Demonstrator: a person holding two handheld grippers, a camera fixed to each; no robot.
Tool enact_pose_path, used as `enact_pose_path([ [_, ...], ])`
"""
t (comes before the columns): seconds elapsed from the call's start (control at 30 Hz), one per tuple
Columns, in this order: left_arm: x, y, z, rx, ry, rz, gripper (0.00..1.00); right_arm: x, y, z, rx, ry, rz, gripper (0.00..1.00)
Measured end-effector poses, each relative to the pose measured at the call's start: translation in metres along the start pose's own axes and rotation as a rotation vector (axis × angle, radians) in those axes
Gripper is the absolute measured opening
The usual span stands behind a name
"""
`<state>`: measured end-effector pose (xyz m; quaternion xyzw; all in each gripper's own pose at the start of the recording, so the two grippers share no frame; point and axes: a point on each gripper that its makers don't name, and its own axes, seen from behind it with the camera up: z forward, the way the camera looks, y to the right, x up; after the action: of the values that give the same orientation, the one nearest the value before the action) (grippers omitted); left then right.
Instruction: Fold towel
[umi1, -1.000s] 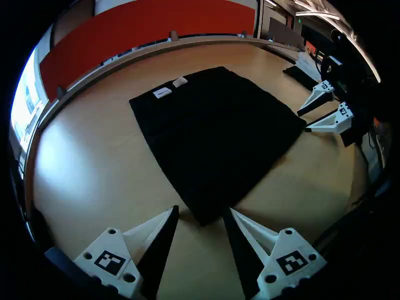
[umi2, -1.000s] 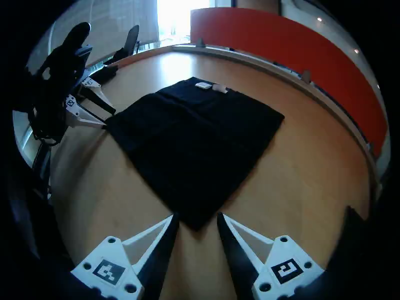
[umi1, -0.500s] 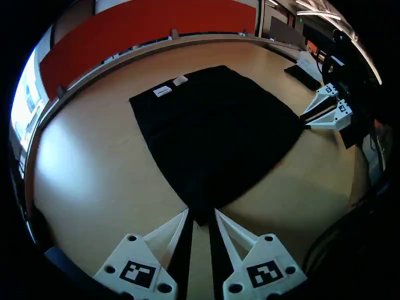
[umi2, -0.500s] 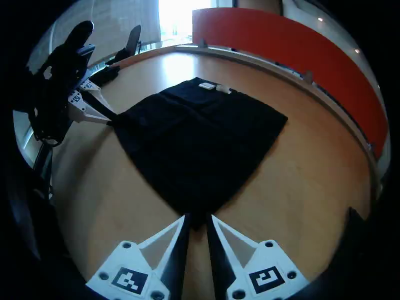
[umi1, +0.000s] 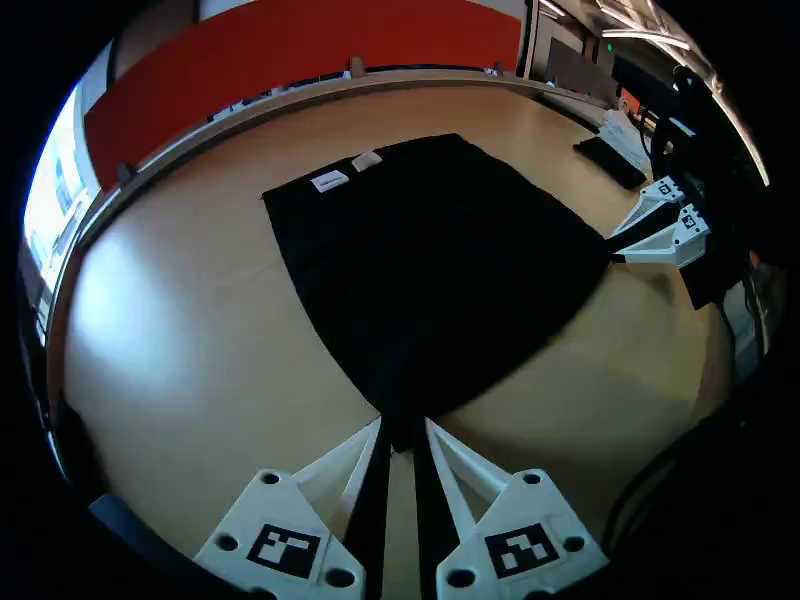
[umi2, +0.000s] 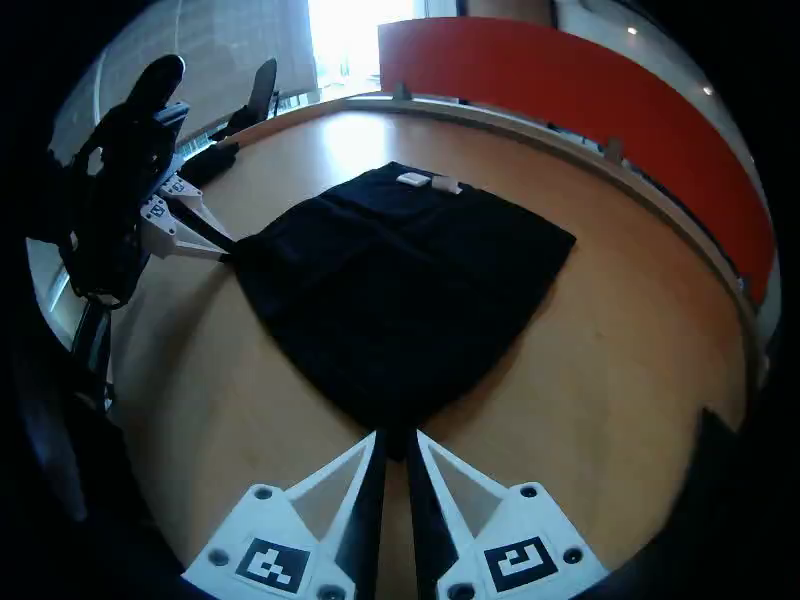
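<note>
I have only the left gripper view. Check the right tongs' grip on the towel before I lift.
Observer: In the right gripper view, the right tongs are closed to a narrow slit, with the towel corner caught between them.
Operator: Describe my left tongs from that side.
Observer: The left tongs show side-on, their tips meeting the towel's left corner low over the table.
Operator: Report what stands behind them.
Observer: What looks like a dark chair back, just past the table's far edge.
</note>
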<state>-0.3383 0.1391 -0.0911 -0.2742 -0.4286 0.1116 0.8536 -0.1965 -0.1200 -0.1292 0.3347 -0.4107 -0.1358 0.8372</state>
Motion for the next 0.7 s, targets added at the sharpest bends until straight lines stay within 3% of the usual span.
enact_pose_path([
  [0.27, 0.007, 0.002, -0.007, -0.003, 0.004, -0.017, 0.14, 0.012, 0.004, -0.009, -0.011, 0.021, -0.013, 0.13],
  [0.7, 0.032, 0.007, -0.041, -0.011, 0.026, -0.073, 0.15, 0.047, 0.012, -0.042, -0.038, 0.098, -0.005, 0.13],
])
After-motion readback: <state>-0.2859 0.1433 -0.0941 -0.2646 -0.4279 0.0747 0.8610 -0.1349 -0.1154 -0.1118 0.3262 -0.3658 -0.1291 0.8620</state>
